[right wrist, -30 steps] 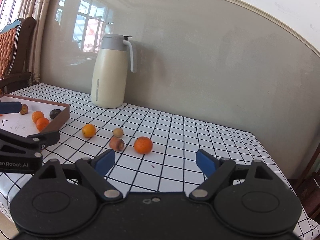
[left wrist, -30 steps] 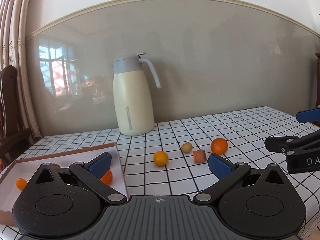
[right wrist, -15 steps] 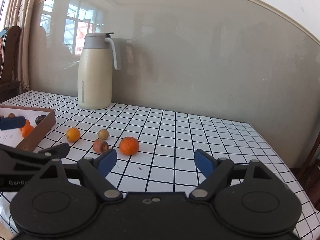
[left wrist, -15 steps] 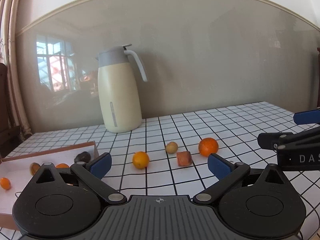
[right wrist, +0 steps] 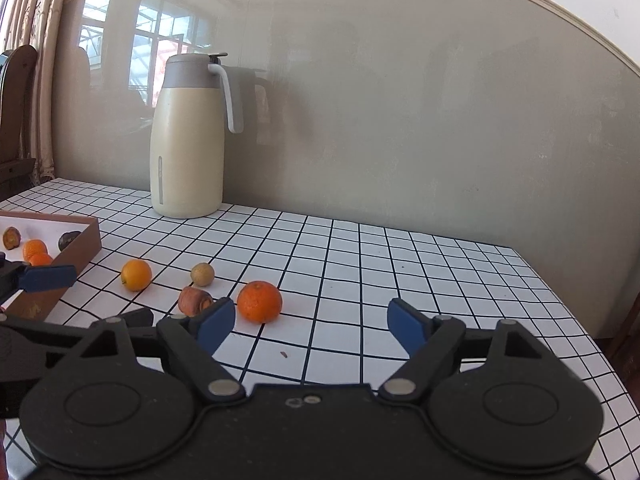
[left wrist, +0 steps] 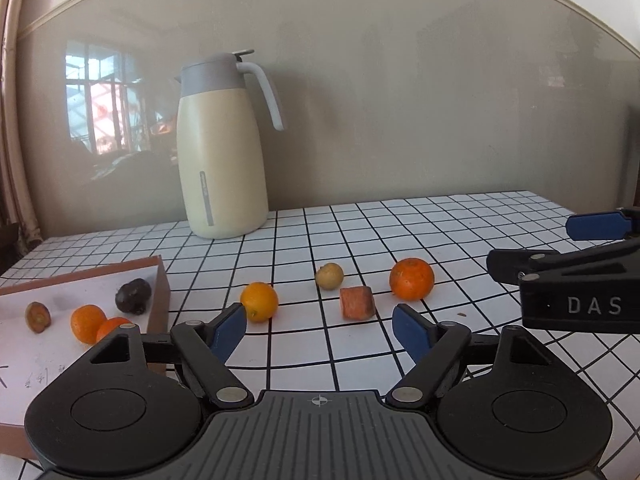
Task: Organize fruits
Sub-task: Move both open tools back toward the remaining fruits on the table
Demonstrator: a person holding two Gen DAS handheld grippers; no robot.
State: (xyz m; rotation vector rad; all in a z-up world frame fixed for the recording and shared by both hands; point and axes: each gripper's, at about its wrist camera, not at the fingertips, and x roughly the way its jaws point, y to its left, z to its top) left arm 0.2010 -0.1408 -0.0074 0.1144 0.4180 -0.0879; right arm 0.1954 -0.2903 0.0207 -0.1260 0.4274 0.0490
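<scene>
Four loose items lie on the checked tablecloth: a yellow-orange fruit (left wrist: pixel 259 302) (right wrist: pixel 136 275), a small tan fruit (left wrist: pixel 329 276) (right wrist: pixel 202 274), a reddish-brown chunk (left wrist: pixel 357 302) (right wrist: pixel 195 301) and a mandarin (left wrist: pixel 412 279) (right wrist: pixel 259 301). A brown tray (left wrist: pixel 159 292) (right wrist: pixel 86 240) at the left holds several small fruits. My left gripper (left wrist: pixel 320 332) is open and empty, in front of the loose items. My right gripper (right wrist: pixel 306 322) is open and empty, just right of the mandarin; it also shows in the left wrist view (left wrist: pixel 576 276).
A cream thermos jug (left wrist: pixel 220 148) (right wrist: pixel 188 140) stands at the back against the glossy wall. The table's right edge (right wrist: pixel 576 320) drops off. A wooden chair (right wrist: pixel 16 120) and curtains stand at the far left.
Both grippers have swung to the right and moved closer to the loose fruits. The tray has slid toward the left edge of both views. Both grippers stay open.
</scene>
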